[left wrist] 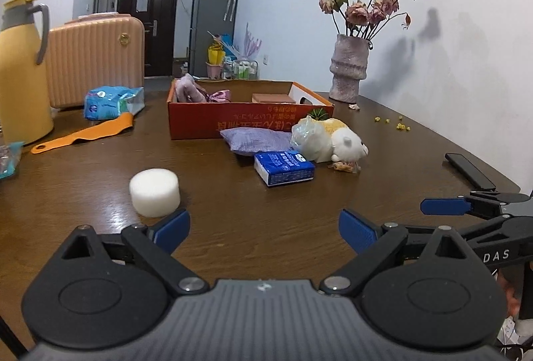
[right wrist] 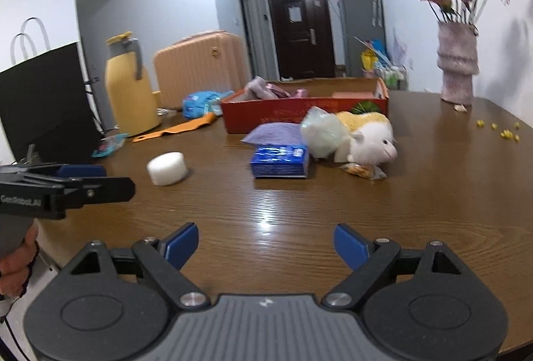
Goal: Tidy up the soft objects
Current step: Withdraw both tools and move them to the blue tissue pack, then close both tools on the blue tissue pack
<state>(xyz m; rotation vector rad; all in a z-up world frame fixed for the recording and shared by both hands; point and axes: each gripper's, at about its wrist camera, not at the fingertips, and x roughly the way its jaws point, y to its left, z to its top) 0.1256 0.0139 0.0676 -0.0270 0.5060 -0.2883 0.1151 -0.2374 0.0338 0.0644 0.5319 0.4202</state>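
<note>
Wooden tabletop (left wrist: 233, 211), soft things loose before the orange box (left wrist: 250, 122).
We hold left tool (left wrist: 265, 229) and right tool (right wrist: 266, 244) spread and empty; white sponge (left wrist: 155, 192) lies nearest the left, likely first.

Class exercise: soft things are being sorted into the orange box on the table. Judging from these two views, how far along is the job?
Done: some pinkish cloth items already lie in the orange box. In hand: nothing; the left gripper and right gripper are both open and empty. Left on the table: white sponge, purple pouch, tissue pack, plush toy.
</note>
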